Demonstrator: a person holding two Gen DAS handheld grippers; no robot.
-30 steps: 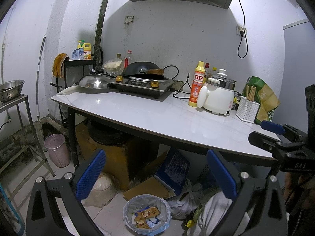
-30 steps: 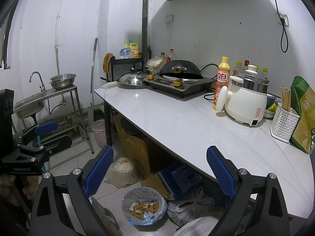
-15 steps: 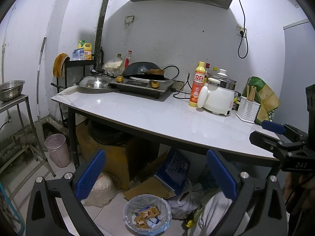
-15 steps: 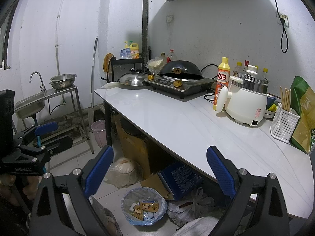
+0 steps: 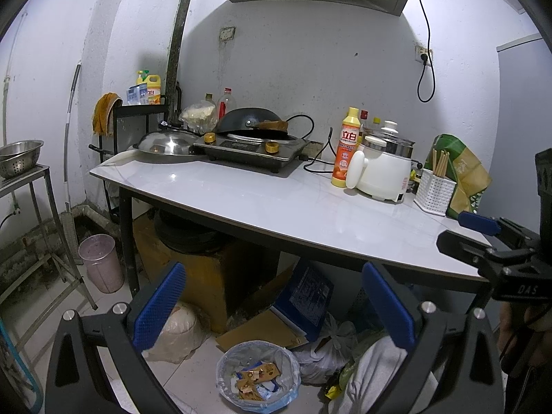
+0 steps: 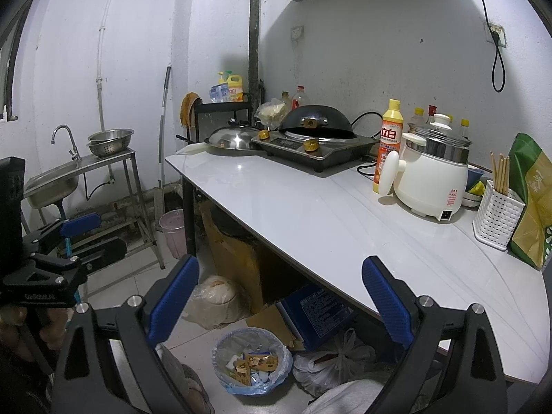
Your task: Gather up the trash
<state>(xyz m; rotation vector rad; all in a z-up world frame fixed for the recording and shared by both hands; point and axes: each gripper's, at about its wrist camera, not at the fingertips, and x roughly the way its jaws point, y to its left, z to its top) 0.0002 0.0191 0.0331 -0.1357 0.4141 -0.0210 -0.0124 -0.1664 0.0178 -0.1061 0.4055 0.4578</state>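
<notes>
A small bin lined with a blue bag (image 5: 257, 376) (image 6: 251, 360) stands on the floor under the white table (image 5: 276, 203) (image 6: 310, 214), with cardboard scraps and wrappers inside. My left gripper (image 5: 274, 305) hangs open above it, blue pads wide apart, nothing between them. My right gripper (image 6: 279, 300) is also open and empty, over the same bin. Each gripper shows at the edge of the other's view, the right gripper (image 5: 490, 238) at the right and the left gripper (image 6: 69, 241) at the left. White tied bags (image 6: 331, 358) lie beside the bin.
On the table stand an induction stove with a wok (image 5: 252, 127), a steel lid (image 5: 169, 145), an orange bottle (image 5: 346, 148), a white cooker (image 5: 383, 169) and a chopstick holder (image 5: 434, 189). Below are a cardboard box (image 5: 207, 276), a blue box (image 6: 317, 310) and a pink bin (image 5: 101, 262). A sink stand (image 6: 58, 179) is left.
Both views shift only very slightly; the grippers stay open and nothing has been picked up.
</notes>
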